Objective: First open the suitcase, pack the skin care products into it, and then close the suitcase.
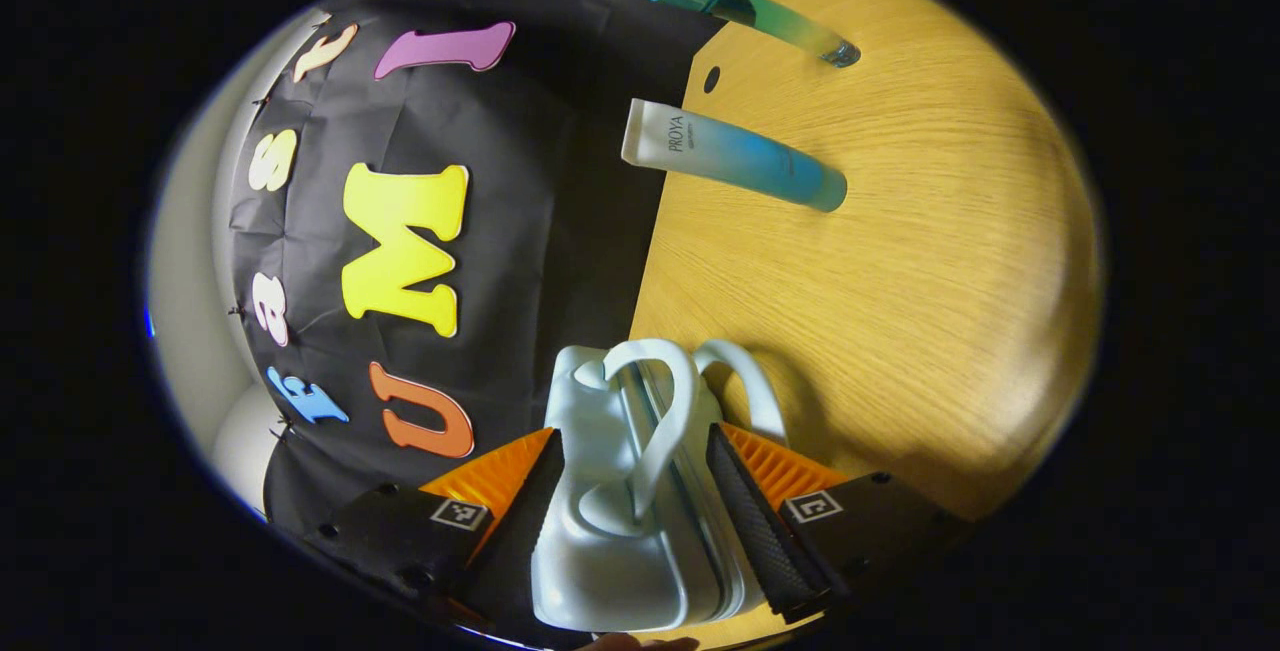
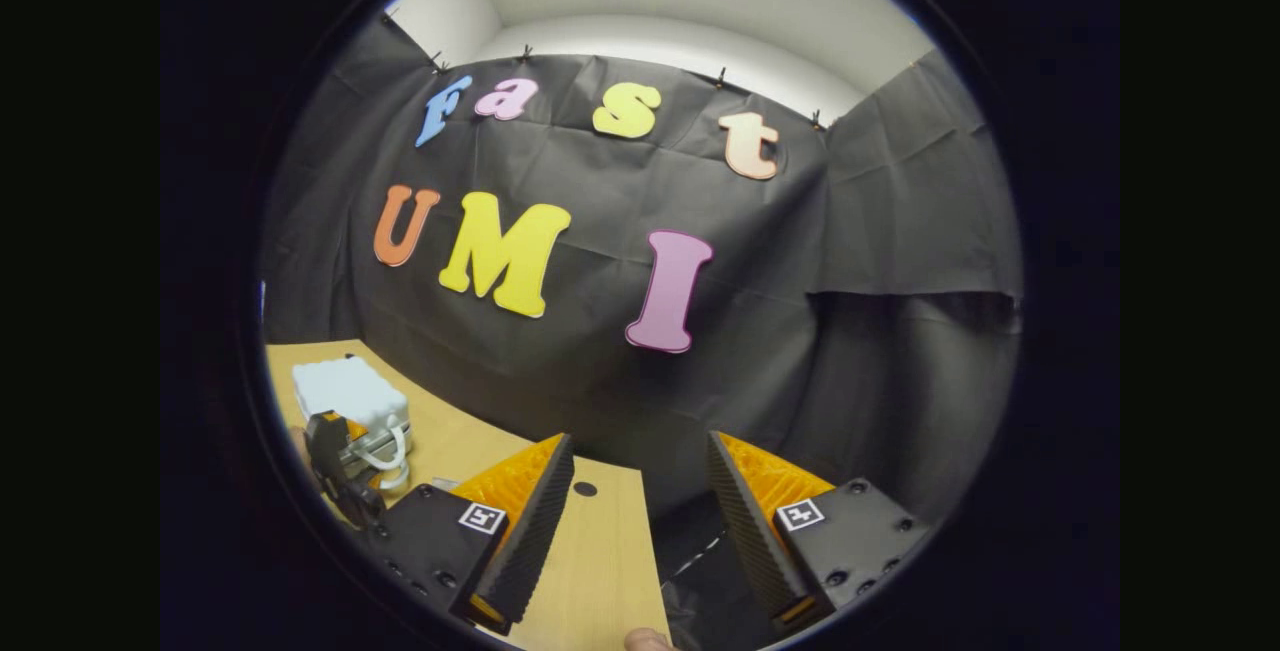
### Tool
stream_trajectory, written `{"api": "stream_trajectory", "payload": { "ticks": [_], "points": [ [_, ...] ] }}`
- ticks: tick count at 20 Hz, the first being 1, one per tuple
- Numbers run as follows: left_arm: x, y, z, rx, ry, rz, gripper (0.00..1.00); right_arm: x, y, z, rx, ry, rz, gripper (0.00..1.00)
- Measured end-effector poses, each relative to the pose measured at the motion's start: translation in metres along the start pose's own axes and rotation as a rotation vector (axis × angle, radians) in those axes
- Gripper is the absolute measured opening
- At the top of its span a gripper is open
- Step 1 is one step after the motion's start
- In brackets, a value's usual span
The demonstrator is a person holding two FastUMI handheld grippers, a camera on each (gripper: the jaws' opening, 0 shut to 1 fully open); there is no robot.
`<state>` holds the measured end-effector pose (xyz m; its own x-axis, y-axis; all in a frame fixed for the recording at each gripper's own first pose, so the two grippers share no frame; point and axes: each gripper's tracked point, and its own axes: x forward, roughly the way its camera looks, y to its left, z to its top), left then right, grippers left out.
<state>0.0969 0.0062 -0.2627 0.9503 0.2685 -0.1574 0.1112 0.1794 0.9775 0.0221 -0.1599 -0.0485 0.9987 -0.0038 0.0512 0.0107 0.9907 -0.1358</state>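
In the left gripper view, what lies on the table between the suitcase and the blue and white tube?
Nothing. In the left gripper view, only bare wood of the table lies between the suitcase and the blue and white tube.

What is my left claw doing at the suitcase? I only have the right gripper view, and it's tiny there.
Observer: The left claw straddles the suitcase at its handle end; I cannot tell if it is gripping.
Operator: Where are the skin care products?
Observer: Two lie on the table beyond the case: a white-to-blue tube and, farther off, a green tube.
Operator: Is the case open?
Observer: No, it looks shut, with its handles together.
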Motion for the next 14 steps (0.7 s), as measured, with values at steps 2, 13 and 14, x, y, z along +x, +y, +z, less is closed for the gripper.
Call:
{"api": "stream_trajectory", "payload": {
  "ticks": [2,13,14],
  "points": [
    [0.005,0.005,0.002,0.026,-0.001,0.003,0.84,0.003,0.000,-0.006,0.020,0.018,0.013,0.79],
    [0.017,-0.005,0.007,0.013,-0.037,-0.088,0.18,0.007,0.044,0.004,-0.007,0.040,0.011,0.80],
    [0.015,-0.002,0.009,0.008,-0.054,-0.086,0.16,0.006,0.050,0.009,-0.012,0.036,0.008,0.80]
  ]
}}
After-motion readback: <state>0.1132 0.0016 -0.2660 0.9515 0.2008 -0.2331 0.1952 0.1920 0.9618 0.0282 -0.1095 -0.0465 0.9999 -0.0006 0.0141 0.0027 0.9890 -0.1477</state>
